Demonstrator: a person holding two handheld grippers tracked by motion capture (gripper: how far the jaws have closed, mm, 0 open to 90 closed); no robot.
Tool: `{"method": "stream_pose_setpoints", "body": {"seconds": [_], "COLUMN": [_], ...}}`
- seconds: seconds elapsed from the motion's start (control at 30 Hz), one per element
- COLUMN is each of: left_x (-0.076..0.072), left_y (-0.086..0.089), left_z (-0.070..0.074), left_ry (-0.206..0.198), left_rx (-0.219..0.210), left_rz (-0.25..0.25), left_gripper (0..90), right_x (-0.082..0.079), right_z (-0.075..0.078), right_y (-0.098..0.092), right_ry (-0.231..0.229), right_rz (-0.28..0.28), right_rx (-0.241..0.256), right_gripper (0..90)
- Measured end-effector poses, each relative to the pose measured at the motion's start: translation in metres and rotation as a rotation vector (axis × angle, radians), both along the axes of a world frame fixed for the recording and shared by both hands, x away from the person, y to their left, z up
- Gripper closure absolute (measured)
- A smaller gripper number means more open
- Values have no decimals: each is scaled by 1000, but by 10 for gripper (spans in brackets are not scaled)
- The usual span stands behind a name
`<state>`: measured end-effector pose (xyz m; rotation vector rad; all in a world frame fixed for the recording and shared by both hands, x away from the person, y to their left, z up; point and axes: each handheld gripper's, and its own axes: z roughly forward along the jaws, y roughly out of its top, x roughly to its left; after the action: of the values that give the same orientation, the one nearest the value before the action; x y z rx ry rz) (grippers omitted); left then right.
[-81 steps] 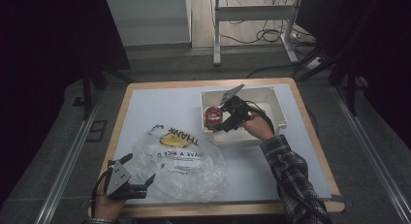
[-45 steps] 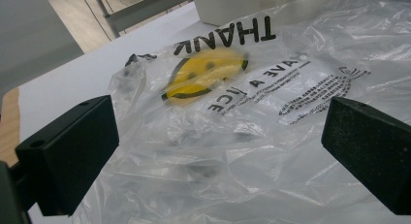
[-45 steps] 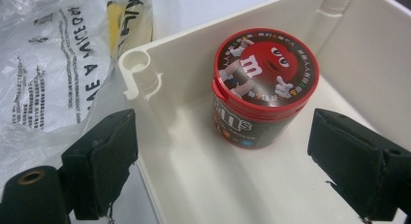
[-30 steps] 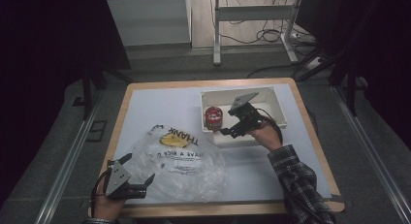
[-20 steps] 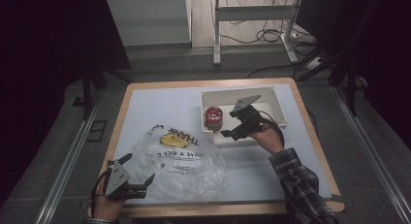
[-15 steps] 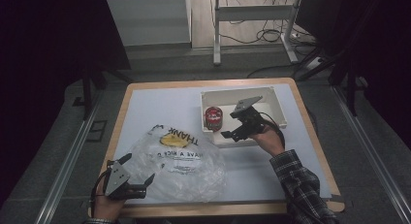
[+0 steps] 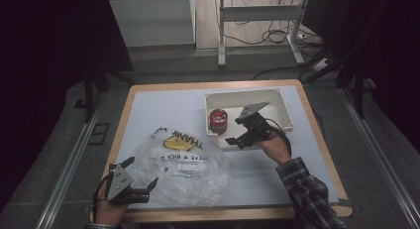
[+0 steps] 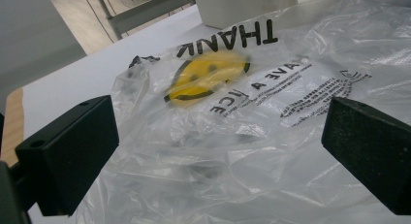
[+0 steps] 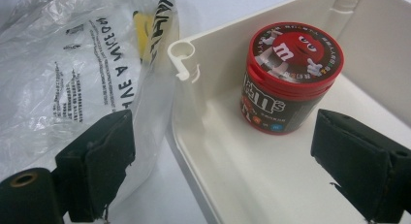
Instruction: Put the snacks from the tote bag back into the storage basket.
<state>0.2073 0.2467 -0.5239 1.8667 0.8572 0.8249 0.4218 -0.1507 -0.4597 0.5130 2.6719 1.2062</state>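
A red and black candy tub (image 7: 217, 121) stands upright in the left end of a white bin (image 7: 277, 102). My right gripper (image 7: 236, 131) hovers over the bin's near left corner, open, a short way from the tub. In the right gripper view the tub (image 9: 290, 78) sits ahead between the spread jaws of the right gripper (image 9: 228, 170), untouched, with the bin's corner (image 9: 184, 54) to its left. A clear plastic bag (image 7: 183, 164) with a yellow smiley and black print lies flat at the front. My left gripper (image 7: 140, 173) rests open at the bag's near left corner; the bag (image 8: 232, 112) spreads between the jaws of the left gripper (image 8: 218, 151).
The white table top (image 7: 163, 107) has a wooden border (image 7: 124, 110). Metal rails run along the floor on both sides, and a desk frame with cables stands beyond the far edge. A plaid sleeve (image 7: 307, 189) crosses the table's front right.
My right gripper has pulled back from the candy tub toward the near side of the bin, leaving the tub standing. The left gripper and the bag have stayed put.
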Motion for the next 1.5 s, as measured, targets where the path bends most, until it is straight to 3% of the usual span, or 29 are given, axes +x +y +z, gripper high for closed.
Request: {"method": "stream_pose_setpoints", "body": {"seconds": [0.27, 1.17, 1.5], "left_x": [0, 0, 0], "left_y": [-1, -1, -1], "left_z": [0, 0, 0], "left_ry": [1, 2, 5], "left_rx": [2, 6, -3], "left_rz": [-2, -3, -2], "left_gripper": [0, 0, 0], "right_x": [-7, -34, -41], "right_z": [2, 1, -2], "right_y": [-10, -22, -25], "right_ry": [11, -39, -38], "right_rz": [-29, -31, -36], "right_rx": [43, 52, 66], "right_gripper": [80, 78, 72]}}
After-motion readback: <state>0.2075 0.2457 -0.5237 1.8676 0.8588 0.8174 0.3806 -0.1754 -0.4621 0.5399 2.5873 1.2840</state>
